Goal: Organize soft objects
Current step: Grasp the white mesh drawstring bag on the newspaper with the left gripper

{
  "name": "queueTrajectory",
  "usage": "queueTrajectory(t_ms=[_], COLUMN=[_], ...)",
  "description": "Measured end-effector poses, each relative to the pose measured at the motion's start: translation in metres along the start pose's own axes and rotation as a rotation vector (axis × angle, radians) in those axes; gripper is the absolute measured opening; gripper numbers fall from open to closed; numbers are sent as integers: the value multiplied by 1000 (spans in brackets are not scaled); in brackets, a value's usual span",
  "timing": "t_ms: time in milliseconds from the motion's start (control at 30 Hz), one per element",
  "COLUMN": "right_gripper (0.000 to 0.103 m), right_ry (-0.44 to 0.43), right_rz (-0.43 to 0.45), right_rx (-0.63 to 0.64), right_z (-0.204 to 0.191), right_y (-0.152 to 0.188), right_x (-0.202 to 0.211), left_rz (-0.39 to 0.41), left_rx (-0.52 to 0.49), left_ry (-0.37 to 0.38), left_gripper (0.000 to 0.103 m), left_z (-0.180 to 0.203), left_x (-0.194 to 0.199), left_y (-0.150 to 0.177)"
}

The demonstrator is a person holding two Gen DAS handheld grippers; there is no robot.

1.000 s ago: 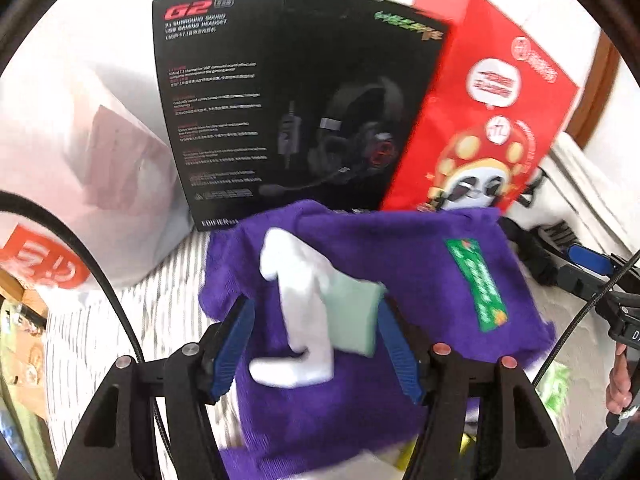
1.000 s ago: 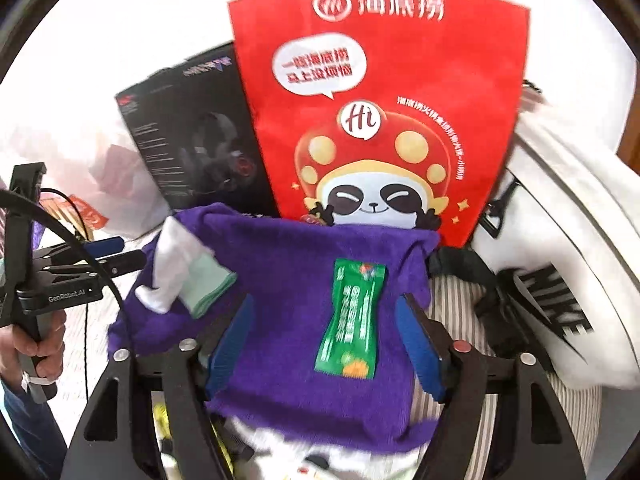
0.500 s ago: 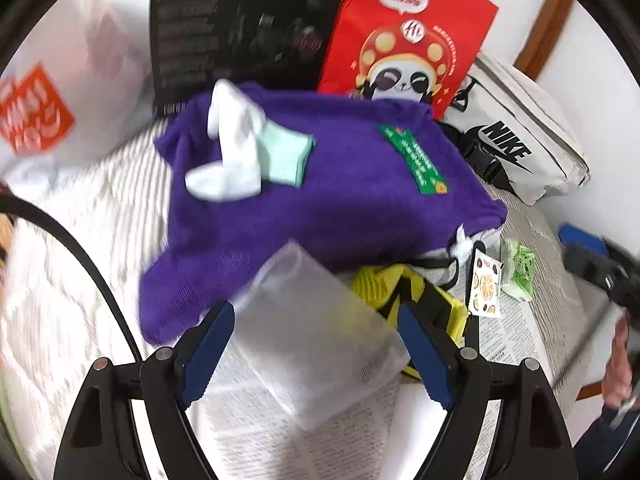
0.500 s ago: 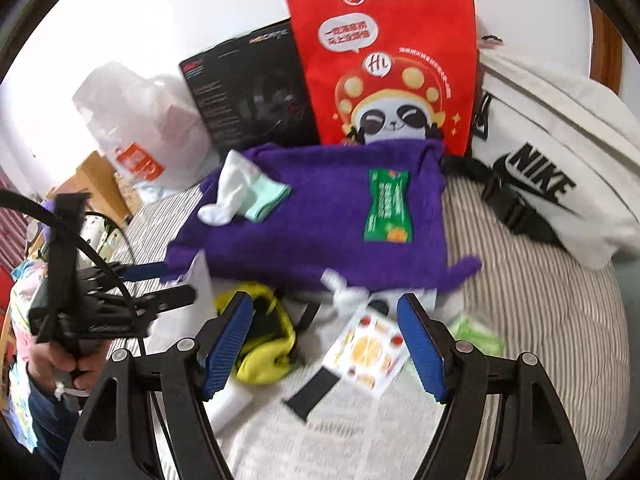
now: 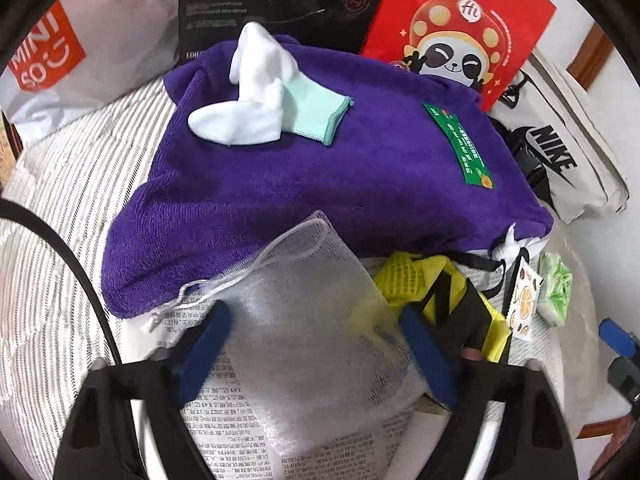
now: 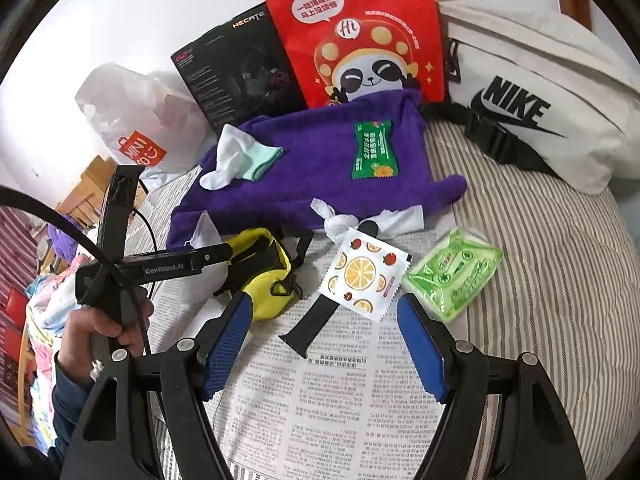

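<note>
A purple towel (image 5: 320, 184) (image 6: 320, 176) lies on the bed with a white and mint sock (image 5: 264, 100) (image 6: 240, 158) and a green sachet (image 5: 460, 144) (image 6: 374, 154) on it. A white mesh bag (image 5: 320, 320) lies on newspaper (image 6: 340, 400) just in front of the towel. My left gripper (image 5: 312, 320) is open, its blue fingers on either side of the mesh bag, holding nothing. My right gripper (image 6: 324, 316) is open and empty above the newspaper, near a black strap (image 6: 312, 320). The left gripper also shows in the right wrist view (image 6: 208, 254).
A yellow pouch (image 6: 264, 272) (image 5: 448, 292), a fruit-print packet (image 6: 360, 272) and a green wipes pack (image 6: 456, 276) lie by the towel. A red panda bag (image 6: 356, 32), black headset box (image 6: 240, 68), white Nike bag (image 6: 540, 112) and Miniso bag (image 5: 60, 60) stand behind.
Both grippers have pulled back from the towel toward the near side. The left gripper has come low over the mesh bag, which now sits between its fingers.
</note>
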State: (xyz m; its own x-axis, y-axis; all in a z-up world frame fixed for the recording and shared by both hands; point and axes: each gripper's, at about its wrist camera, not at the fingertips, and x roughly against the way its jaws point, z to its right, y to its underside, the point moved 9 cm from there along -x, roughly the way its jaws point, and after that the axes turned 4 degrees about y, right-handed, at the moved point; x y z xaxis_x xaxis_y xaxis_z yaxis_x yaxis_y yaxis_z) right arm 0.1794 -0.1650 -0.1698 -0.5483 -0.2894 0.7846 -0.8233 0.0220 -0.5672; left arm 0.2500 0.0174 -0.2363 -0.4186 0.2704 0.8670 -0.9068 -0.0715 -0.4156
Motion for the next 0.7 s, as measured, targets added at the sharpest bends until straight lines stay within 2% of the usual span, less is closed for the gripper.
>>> queueTrajectory(t_ms=[33,67,100,133,200,267,467,700], right_gripper=[74,74,74,74,74,74,74,74], right_ry=[-1,-1,-3,-5,-9,-10,0,50], right_rz=[1,6,11,13,16,20,16,15], right_rx=[1,5,5,4,1,-1,-20,-21], right_z=[0,0,0,0,1,2,9,22], right_y=[0,1,1,1,2,3,7,10], right_x=[1,3,5,6,8,9,9,5], left_rz=[8,17,23,21,8,6,36,56], left_rx=[-9,-23,-34,-31,-14,-12,-34,-64], left_ry=[-5,-22,-26,-4,56,81,63,-46], left_gripper=[52,45,29,20,10,9,6,6], left_z=[0,0,1,2,5,5,-8,-34], left_x=[1,1,3,5,7,9,29,42], left_y=[0,1,1,2,3,5,16,25])
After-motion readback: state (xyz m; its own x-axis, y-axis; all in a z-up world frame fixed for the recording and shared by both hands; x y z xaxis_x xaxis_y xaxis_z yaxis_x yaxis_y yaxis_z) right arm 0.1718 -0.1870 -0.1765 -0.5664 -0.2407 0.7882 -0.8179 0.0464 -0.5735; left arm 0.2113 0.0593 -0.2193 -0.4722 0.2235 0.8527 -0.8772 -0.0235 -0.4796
